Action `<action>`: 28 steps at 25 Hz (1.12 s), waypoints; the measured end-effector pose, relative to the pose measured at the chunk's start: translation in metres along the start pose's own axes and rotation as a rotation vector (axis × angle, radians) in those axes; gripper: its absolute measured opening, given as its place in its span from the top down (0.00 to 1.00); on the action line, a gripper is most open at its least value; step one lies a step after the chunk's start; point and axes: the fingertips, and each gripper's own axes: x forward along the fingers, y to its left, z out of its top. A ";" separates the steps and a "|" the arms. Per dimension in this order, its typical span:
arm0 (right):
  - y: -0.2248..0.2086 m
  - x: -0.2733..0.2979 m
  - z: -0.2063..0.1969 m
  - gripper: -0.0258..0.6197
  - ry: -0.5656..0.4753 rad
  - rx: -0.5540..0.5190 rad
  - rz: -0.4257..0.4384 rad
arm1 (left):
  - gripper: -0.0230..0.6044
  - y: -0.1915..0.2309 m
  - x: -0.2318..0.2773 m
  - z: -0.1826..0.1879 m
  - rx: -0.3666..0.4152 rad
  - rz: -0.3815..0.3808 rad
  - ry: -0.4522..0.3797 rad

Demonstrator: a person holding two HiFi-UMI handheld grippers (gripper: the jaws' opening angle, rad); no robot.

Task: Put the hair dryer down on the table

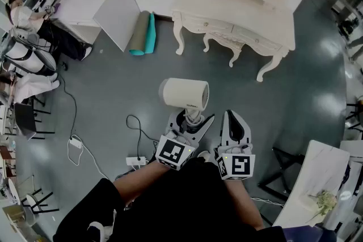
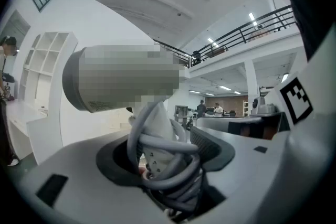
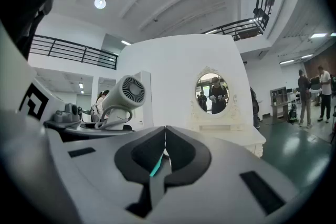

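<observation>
A cream hair dryer (image 1: 184,93) stands upright over the grey floor with its barrel level. My left gripper (image 1: 193,117) is shut on its handle, which has the grey cord wound round it. In the left gripper view the handle (image 2: 157,123) and cord sit between the jaws, with the barrel above them. My right gripper (image 1: 232,116) is beside it on the right, shut and empty; in its own view its jaws (image 3: 165,136) meet, and the hair dryer (image 3: 128,93) shows at the left. A white dressing table (image 1: 227,5) with an oval mirror (image 3: 212,93) stands ahead.
A grey and a teal rolled mat (image 1: 142,34) lean by a white partition left of the dressing table. A power strip (image 1: 136,161) with cables lies on the floor at the left. A black stand (image 1: 283,167) and a white marble table (image 1: 317,178) are at the right. A person (image 1: 22,17) sits far left.
</observation>
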 end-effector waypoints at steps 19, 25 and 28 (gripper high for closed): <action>-0.005 0.108 0.008 0.93 0.001 0.010 -0.116 | 0.50 0.138 0.019 0.006 -0.025 0.031 -0.011; 0.012 0.147 0.009 0.93 0.017 0.008 -0.127 | 0.50 0.173 0.024 0.008 -0.008 -0.014 -0.003; 0.019 0.167 0.008 0.93 0.020 0.012 -0.139 | 0.50 0.191 0.028 0.013 -0.004 -0.034 -0.022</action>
